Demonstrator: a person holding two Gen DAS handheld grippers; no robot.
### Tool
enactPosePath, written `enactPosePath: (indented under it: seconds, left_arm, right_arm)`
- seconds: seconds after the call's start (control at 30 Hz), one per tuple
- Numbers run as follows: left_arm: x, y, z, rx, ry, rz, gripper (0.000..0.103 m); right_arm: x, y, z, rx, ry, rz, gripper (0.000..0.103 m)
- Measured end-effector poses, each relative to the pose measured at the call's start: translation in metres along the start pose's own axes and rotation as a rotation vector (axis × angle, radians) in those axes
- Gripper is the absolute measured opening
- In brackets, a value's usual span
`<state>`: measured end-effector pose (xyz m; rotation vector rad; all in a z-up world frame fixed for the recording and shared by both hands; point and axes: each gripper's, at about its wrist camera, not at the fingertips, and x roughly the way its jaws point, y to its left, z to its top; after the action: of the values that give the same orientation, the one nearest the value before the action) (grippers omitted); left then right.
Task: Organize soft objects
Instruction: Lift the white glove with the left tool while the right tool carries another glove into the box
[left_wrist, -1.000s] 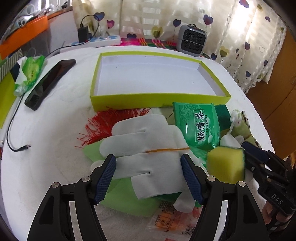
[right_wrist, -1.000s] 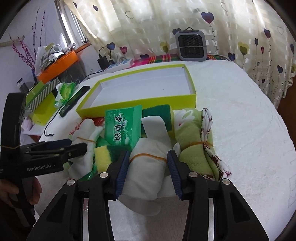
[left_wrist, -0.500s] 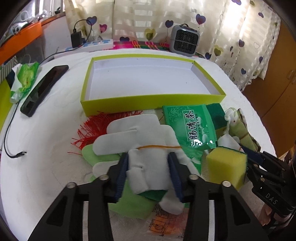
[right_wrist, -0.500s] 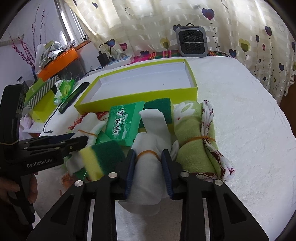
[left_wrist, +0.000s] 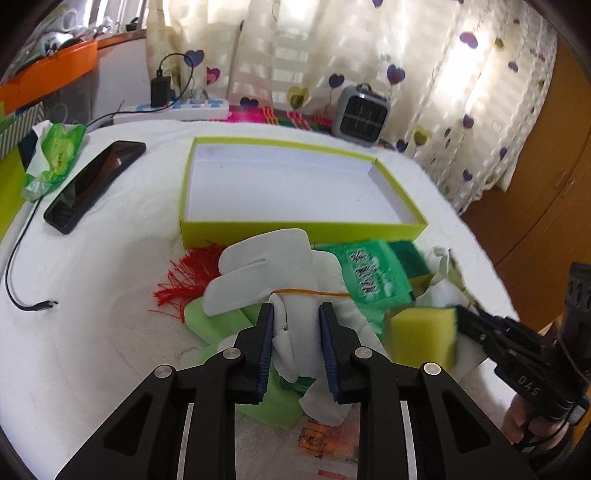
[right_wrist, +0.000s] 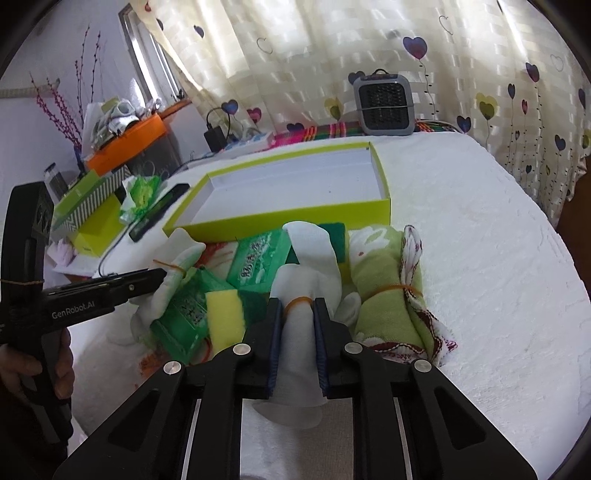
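A pile of soft things lies in front of an empty lime-green box (left_wrist: 295, 230) (right_wrist: 295, 216). My left gripper (left_wrist: 296, 314) is shut on a white glove bundle (left_wrist: 266, 258) tied with an orange rubber band. My right gripper (right_wrist: 298, 308) is shut on a second white glove bundle (right_wrist: 308, 258), also banded. Beside them lie a green tissue pack (left_wrist: 373, 273) (right_wrist: 258, 258), a yellow-and-green sponge (left_wrist: 421, 336) (right_wrist: 223, 315), a rolled green towel (right_wrist: 384, 284), red fringe (left_wrist: 184, 273) and a light green cloth (left_wrist: 210, 325).
A black phone (left_wrist: 94, 184), a green wipes pack (left_wrist: 53, 158) and a loose cable (left_wrist: 22, 266) lie at the left of the white-covered table. A grey heater (left_wrist: 362, 116) (right_wrist: 386, 101) and a power strip (left_wrist: 173, 110) stand at the back. The table edge drops at the right.
Both grippers have closed from open onto their glove bundles. The left bundle has risen a little and both views have shifted up. The yellow sponge has tipped and shifted.
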<state>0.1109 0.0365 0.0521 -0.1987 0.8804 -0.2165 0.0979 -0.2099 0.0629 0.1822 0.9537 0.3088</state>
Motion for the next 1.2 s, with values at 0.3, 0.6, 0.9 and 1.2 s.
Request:
enactPosePath:
  seconds: [0.3,0.6,0.9,1.2]
  left_arm:
    - [-0.025,0.010,0.016,-0.023,-0.073,-0.060,0.023]
    - [-0.037,0.021,0.044,-0.012,-0.127,-0.036,0.023]
    - [-0.033,0.025,0.075,0.003,-0.142,-0.037,0.023]
    - [-0.011,0.030,0.096,-0.001,-0.119,-0.042,0.023]
  right_arm:
    - [-0.016,0.004,0.012,0.001,-0.060,0.036,0.017]
    - [-0.025,0.005,0.034,-0.008,-0.097,0.043,0.017]
    - [-0.031,-0.001,0.071,0.027,-0.164,0.110,0.017]
    - [-0.018,-0.014,0.108,0.067,-0.172,0.120,0.017]
